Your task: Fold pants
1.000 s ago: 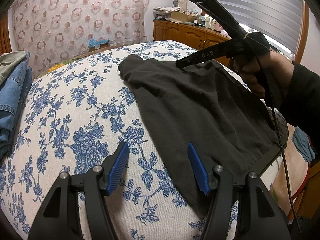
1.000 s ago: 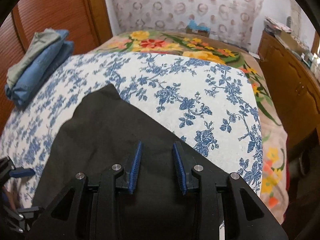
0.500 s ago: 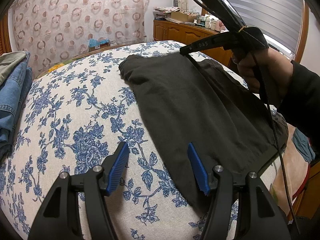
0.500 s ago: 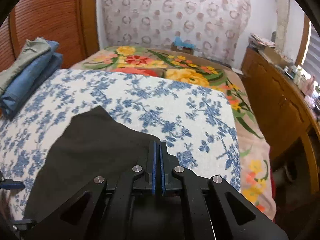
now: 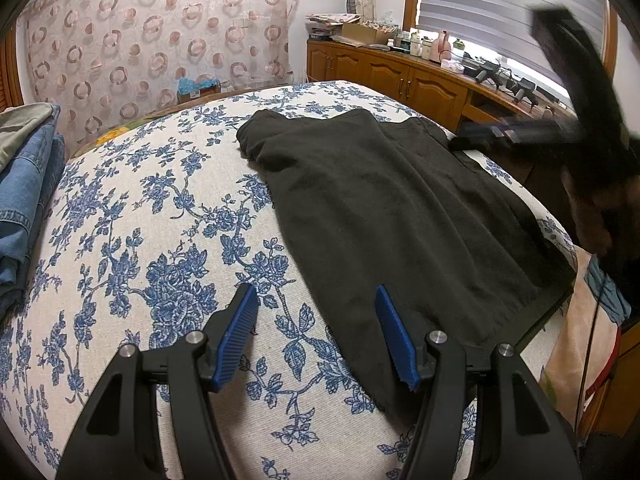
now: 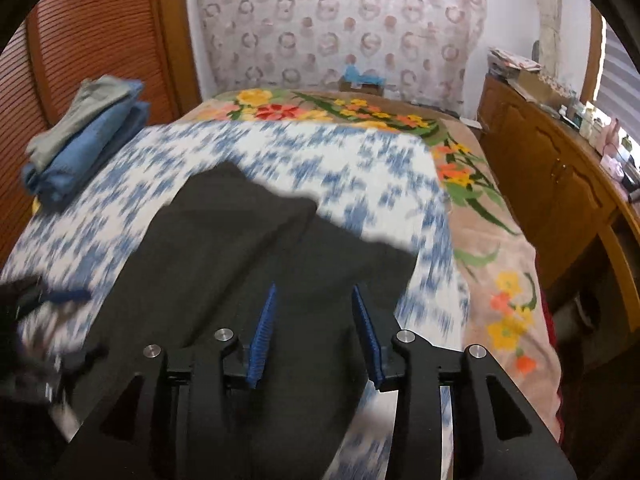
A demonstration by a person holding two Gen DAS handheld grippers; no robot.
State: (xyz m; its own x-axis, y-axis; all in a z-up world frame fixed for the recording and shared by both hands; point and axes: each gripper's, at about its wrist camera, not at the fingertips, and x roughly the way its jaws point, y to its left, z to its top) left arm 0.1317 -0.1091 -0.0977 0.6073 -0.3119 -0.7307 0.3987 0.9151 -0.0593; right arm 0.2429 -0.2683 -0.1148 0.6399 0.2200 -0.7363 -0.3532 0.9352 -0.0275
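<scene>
The black pants (image 5: pixel 392 216) lie flat on the blue-flowered bed cover (image 5: pixel 152 240), one layer folded over another, and also show in the right wrist view (image 6: pixel 240 264). My left gripper (image 5: pixel 316 336) is open and empty, low over the cover at the pants' near left edge. My right gripper (image 6: pixel 314 336) is open and empty above the pants; in the left wrist view it shows blurred at the right (image 5: pixel 500 136), lifted off the cloth.
A stack of folded jeans and a grey garment (image 5: pixel 24 184) lies at the bed's left edge, also in the right wrist view (image 6: pixel 84 136). A wooden cabinet (image 5: pixel 400 76) with clutter stands along the window. A floral blanket (image 6: pixel 480 216) covers the bed's right side.
My right gripper shut on the pants' edge, carried it over, then opened and let it go; it now moves off fast. The left gripper has stayed still.
</scene>
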